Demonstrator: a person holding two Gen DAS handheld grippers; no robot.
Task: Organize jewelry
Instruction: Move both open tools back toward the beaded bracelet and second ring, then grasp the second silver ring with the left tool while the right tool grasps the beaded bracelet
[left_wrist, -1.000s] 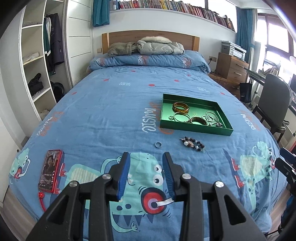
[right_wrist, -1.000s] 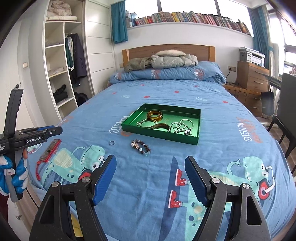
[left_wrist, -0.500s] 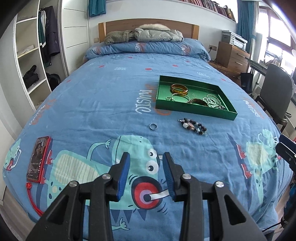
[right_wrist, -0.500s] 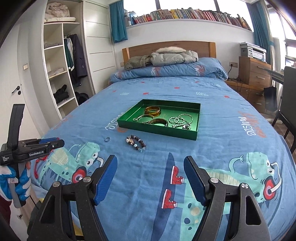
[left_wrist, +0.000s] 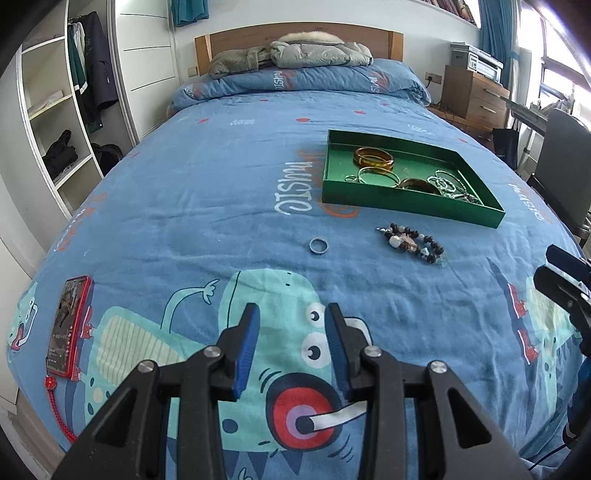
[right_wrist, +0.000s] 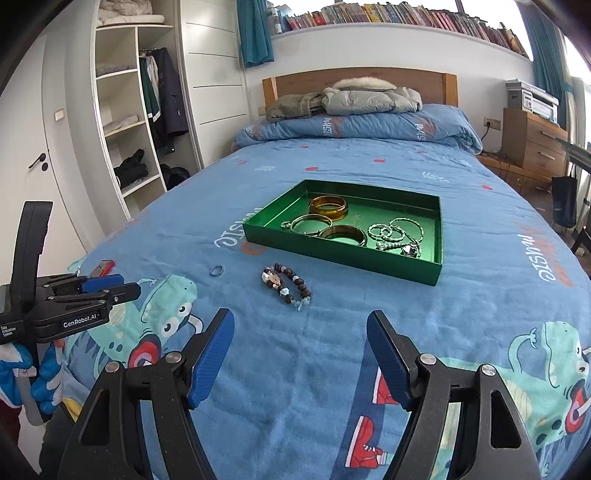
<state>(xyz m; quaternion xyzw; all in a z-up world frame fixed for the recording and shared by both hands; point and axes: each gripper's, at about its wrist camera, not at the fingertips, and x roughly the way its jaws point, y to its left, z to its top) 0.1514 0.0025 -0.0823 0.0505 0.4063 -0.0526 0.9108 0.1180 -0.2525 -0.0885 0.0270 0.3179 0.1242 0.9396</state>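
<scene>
A green tray (left_wrist: 406, 205) (right_wrist: 332, 254) lies on the blue bed and holds several bangles and silver chains. In front of it on the cover lie a small blue ring (left_wrist: 318, 245) (right_wrist: 217, 270) and a beaded bracelet (left_wrist: 412, 242) (right_wrist: 287, 285). My left gripper (left_wrist: 291, 317) is open and empty, low over the cover, short of the ring. It also shows at the left of the right wrist view (right_wrist: 110, 286). My right gripper (right_wrist: 301, 325) is wide open and empty, just short of the bracelet.
A red phone (left_wrist: 66, 325) with a red cord lies at the bed's left edge. Pillows and jackets (right_wrist: 343, 98) are piled at the headboard. A wardrobe (right_wrist: 125, 122) stands left, and a wooden dresser (right_wrist: 535, 140) and chair (left_wrist: 565, 155) right.
Both grippers have moved forward over the bed towards the ring and the bracelet. Both have stayed open and empty.
</scene>
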